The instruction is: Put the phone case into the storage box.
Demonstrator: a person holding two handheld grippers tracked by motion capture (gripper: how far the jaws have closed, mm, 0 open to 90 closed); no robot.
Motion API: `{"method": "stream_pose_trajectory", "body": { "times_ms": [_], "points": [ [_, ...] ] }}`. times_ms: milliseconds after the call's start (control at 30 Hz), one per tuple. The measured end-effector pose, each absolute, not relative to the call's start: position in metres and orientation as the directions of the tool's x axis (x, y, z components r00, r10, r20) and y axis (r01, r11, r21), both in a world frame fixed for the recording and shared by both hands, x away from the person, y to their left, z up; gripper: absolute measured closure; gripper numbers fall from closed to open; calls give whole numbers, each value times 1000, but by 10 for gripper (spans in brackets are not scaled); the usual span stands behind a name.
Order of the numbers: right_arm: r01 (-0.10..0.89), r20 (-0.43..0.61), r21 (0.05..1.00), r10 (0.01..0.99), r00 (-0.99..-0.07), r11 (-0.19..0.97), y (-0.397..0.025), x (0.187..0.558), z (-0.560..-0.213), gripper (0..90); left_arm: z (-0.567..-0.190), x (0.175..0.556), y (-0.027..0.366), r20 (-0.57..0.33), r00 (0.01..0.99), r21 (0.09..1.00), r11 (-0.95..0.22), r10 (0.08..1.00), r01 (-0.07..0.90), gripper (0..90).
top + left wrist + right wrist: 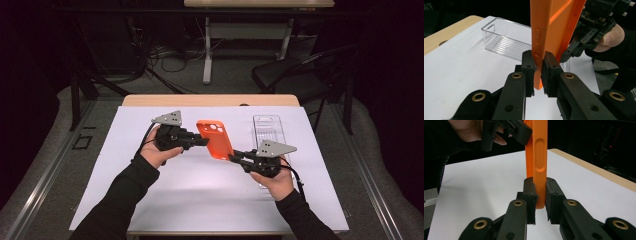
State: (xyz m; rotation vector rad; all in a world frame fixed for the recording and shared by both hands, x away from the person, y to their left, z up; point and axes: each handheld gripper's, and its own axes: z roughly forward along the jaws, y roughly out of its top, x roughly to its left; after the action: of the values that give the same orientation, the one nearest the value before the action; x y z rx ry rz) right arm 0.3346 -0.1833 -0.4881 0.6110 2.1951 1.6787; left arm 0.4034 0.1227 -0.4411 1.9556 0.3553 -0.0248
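**Orange phone case held off the table between both grippers**

The orange phone case (215, 138) hangs above the middle of the white sheet (200, 195) that covers the table, clear of it. Its long axis runs from the far edge toward the near right corner. The left gripper (204, 141) pinches its far left edge and the right gripper (234, 156) its near right corner, so each hand has one end and neither is nearer. I'd say whatever comes next hinges on that shared grip: one side must let go or both must travel together.

The left gripper view shows the jaws clamped on the case's side with the buttons, and the clear plastic tray (504, 40) lying beyond, toward the table's right edge. The right gripper view shows its jaws closed on the thin edge, seen end-on.
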Motion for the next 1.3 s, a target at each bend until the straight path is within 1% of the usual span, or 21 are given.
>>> {"method": "stream_pose_trajectory", "body": {
  "times_ms": [600, 1300],
  "points": [
    [152, 15, 963, 517, -856, 224, -184, 335, -489, 803, -441, 403, 121, -216, 943, 888, -351, 253, 298, 820],
    [167, 33, 963, 526, -850, 210, -184, 335, -489, 798, -440, 401, 121, -223, 939, 886, -349, 262, 307, 822]
  ]
}}
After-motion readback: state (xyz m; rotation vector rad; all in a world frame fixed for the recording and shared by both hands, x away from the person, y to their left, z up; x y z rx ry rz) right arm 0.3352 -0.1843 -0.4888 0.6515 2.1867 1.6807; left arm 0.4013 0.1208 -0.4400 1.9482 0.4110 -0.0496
